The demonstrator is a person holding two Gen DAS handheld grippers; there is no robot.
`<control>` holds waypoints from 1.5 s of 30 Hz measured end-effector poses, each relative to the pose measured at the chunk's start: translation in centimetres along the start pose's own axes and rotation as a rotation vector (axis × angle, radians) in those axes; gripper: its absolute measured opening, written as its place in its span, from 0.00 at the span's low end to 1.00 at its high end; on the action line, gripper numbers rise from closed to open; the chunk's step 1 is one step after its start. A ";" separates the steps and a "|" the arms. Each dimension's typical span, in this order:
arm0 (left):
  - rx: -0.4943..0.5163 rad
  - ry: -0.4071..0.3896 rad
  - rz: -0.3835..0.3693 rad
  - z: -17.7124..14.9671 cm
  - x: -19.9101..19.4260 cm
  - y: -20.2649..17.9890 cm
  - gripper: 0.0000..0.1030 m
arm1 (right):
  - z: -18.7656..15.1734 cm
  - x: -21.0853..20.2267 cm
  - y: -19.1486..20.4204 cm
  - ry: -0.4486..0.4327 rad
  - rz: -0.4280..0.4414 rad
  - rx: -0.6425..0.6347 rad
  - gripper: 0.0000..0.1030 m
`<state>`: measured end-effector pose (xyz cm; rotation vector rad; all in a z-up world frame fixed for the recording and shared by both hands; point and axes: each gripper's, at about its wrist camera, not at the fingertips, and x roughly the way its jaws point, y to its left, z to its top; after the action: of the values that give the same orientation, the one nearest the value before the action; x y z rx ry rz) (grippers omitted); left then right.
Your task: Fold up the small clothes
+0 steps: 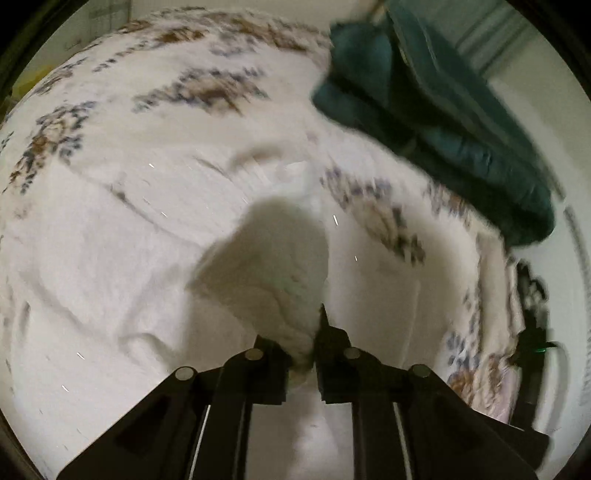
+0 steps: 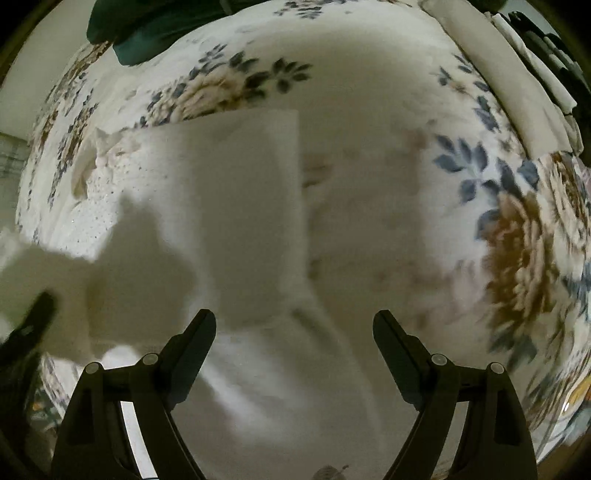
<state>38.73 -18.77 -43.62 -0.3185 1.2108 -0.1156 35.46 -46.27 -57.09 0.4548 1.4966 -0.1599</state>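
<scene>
A small white garment (image 2: 207, 206) lies spread on the floral bedsheet (image 2: 517, 240), with a lacy, dotted part at its left. My left gripper (image 1: 303, 354) is shut on a bunched fold of the white garment (image 1: 273, 273) and holds it lifted above the bed. The same lifted fold (image 2: 44, 266) shows at the left edge of the right wrist view, with the left gripper's dark tip below it. My right gripper (image 2: 295, 325) is open and empty, hovering over the garment's near edge.
A dark teal garment (image 1: 443, 110) lies bunched on the bed at the far right of the left wrist view and also shows in the right wrist view (image 2: 147, 33) at the top left. Folded pale cloths (image 2: 517, 85) are stacked at the upper right.
</scene>
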 end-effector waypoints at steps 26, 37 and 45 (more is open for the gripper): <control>-0.208 -0.079 0.571 -5.7 -7.3 20.1 1.00 | 5.9 5.6 9.8 0.172 0.270 -0.029 0.13; -0.279 -0.070 0.483 -5.9 -7.7 22.3 1.00 | 4.1 -1.7 9.6 -0.116 0.043 -0.291 0.36; -0.261 -0.042 0.454 -6.1 -6.6 22.9 1.00 | 5.0 -0.9 3.3 -0.075 0.281 0.102 0.70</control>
<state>28.86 3.54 -46.50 -0.2637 1.2305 0.4430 41.22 -45.39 -55.56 0.7283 1.3402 -0.0315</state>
